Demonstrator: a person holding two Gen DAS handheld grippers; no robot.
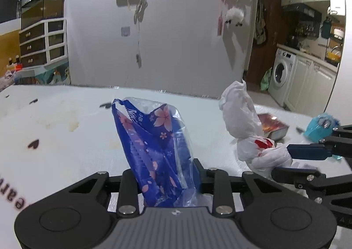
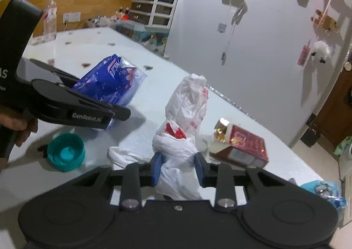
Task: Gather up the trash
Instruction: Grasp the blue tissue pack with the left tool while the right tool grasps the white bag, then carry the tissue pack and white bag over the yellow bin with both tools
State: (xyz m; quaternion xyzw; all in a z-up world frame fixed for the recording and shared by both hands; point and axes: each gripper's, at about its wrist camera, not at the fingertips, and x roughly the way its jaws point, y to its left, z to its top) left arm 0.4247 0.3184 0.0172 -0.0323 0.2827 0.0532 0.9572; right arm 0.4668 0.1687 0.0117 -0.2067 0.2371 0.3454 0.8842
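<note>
The blue floral wrapper (image 1: 154, 148) was pinched between the fingers of the left gripper (image 1: 167, 174), jaws closed on its lower end, so the crumpled plastic stood upright off the table (image 1: 66, 130); likely held that way to carry it as trash. Right of the wrapper, the knotted white plastic bag (image 2: 180, 139) was clamped at its twisted middle by the right gripper (image 2: 178, 169), blue pads pressed into both sides, top of the bag standing up loose above the grip. The bag seemed to be held at the knot because that was the firmest part. Whether the bag's base was touching the table could not be told. Beyond the bag on its right, a red carton (image 2: 239, 145) with its flap open was lying on the table, just beside the bag, apart from both grippers. Left of the bag, a teal cap (image 2: 66, 154) was resting open side up, under the left gripper's body. A clear bottle (image 2: 50, 20) was standing far behind the wrapper. The table edge ran close behind the carton, floor beyond it, so little room was left that side; open tabletop was judged available behind the wrapper. No bin was seen, so both pieces appeared gripped but not yet deposited.
</note>
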